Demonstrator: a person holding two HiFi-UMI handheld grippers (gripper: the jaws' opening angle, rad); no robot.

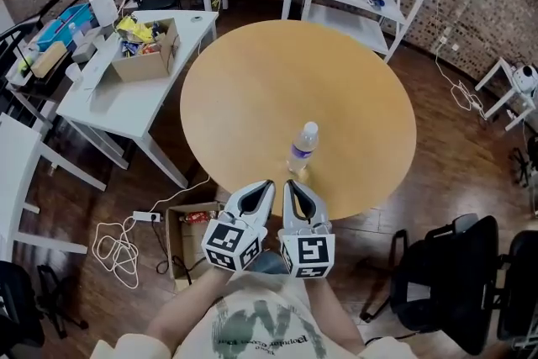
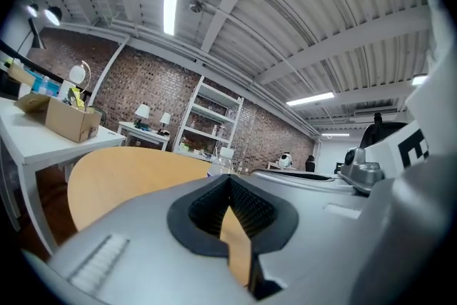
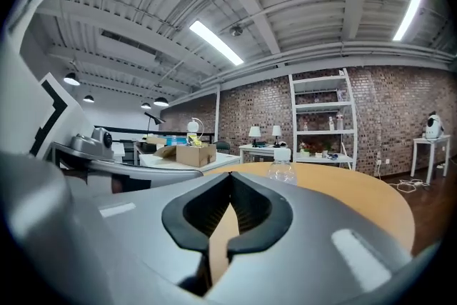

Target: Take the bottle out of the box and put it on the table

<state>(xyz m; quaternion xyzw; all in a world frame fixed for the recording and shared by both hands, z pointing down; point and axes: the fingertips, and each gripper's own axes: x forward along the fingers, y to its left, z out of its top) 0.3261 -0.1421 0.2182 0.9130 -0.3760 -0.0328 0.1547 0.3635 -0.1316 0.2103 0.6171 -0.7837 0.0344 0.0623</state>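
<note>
Around our round bench [image 1: 252,88] we see a white desk [image 1: 126,109] at 10 o'clock, a white shelf [image 1: 361,21] at 1 o'clock and a black chair [image 1: 445,282] at 4 o'clock. An open box [image 1: 181,223] lies on the floor [image 1: 454,164], at 9 o'clock from the left gripper [image 1: 265,187]. This gripper and the right gripper [image 1: 292,186] are both closed and empty, side by side at the bench's 6 o'clock edge. The bottle [image 1: 303,149] stands upright on the bench at 12 o'clock from the right gripper, near it but apart. It is clear plastic with a white cap and a purplish label.
</note>
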